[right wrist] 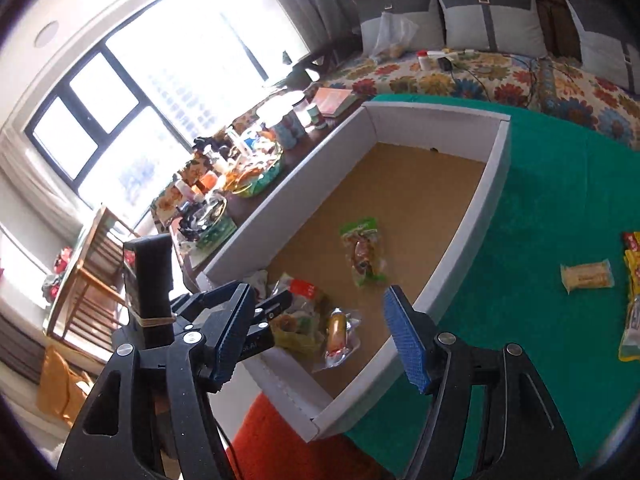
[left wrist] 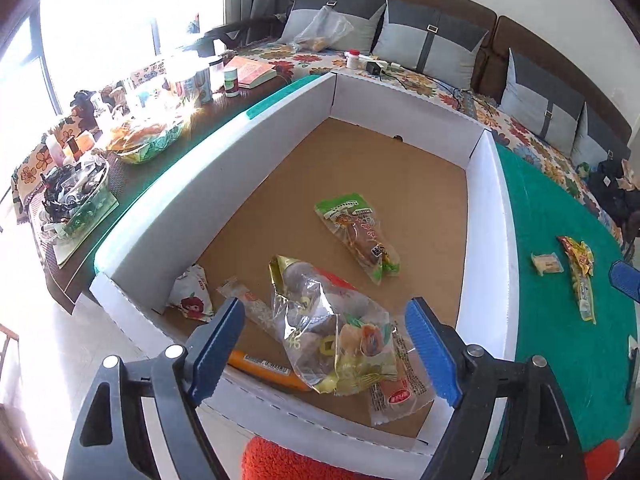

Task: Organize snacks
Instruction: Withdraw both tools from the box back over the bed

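1. Step in hand: snacks are being gathered into the cardboard box (left wrist: 400,184); several already lie on its floor, so this reads as the pause between one deposit and the next pick.
2. Left gripper (left wrist: 328,344): jaws spread wide, released, nothing pressed between the pads; the clear mixed-snack bag (left wrist: 332,332) lies below and between them on the box floor; the green packet (left wrist: 356,236) lies farther ahead.
3. Right gripper (right wrist: 320,332): jaws apart, empty, hovering over the box's near corner; the left gripper's body shows beside its left finger.
4. Remaining snacks: a pale wrapped biscuit (right wrist: 587,276) and yellow packets (right wrist: 632,300) lie on the green cloth (right wrist: 540,208), well to the right of the right gripper, outside the box.
5. Next move, as judged: swing the right gripper rightward to the biscuit, descend, close.
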A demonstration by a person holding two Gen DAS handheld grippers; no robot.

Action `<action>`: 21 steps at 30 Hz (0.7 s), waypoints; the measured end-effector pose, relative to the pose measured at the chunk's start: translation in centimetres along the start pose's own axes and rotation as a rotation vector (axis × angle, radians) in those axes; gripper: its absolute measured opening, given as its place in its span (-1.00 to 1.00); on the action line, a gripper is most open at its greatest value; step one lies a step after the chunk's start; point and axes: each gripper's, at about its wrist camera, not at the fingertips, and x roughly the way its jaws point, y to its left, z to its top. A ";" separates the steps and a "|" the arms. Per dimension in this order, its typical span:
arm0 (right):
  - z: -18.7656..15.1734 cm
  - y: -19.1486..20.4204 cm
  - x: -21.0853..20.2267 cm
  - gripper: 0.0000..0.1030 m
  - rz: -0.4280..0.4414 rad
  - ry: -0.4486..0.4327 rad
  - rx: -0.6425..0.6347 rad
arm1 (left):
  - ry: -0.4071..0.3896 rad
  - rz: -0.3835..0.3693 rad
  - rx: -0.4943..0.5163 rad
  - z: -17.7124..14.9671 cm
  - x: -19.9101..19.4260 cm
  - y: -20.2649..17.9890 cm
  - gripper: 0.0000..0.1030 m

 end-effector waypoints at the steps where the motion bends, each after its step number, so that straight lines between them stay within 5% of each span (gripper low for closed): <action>1: -0.8 -1.2 -0.5 0.39 -0.028 -0.007 -0.004 | -0.014 -0.016 -0.003 -0.6 -0.5 -0.4 0.72; 8: -11.1 -14.6 -5.4 0.42 -0.418 -0.027 0.027 | -0.046 -0.215 0.082 -3.8 -2.1 -8.0 0.74; 14: -19.8 -22.5 -14.5 0.42 -0.698 -0.190 0.191 | -0.015 -0.372 0.271 -7.6 -3.3 -17.7 0.92; 21: -21.9 -26.5 -17.6 0.42 -0.787 -0.186 0.289 | 0.106 -0.425 0.434 -13.5 -4.0 -24.9 0.91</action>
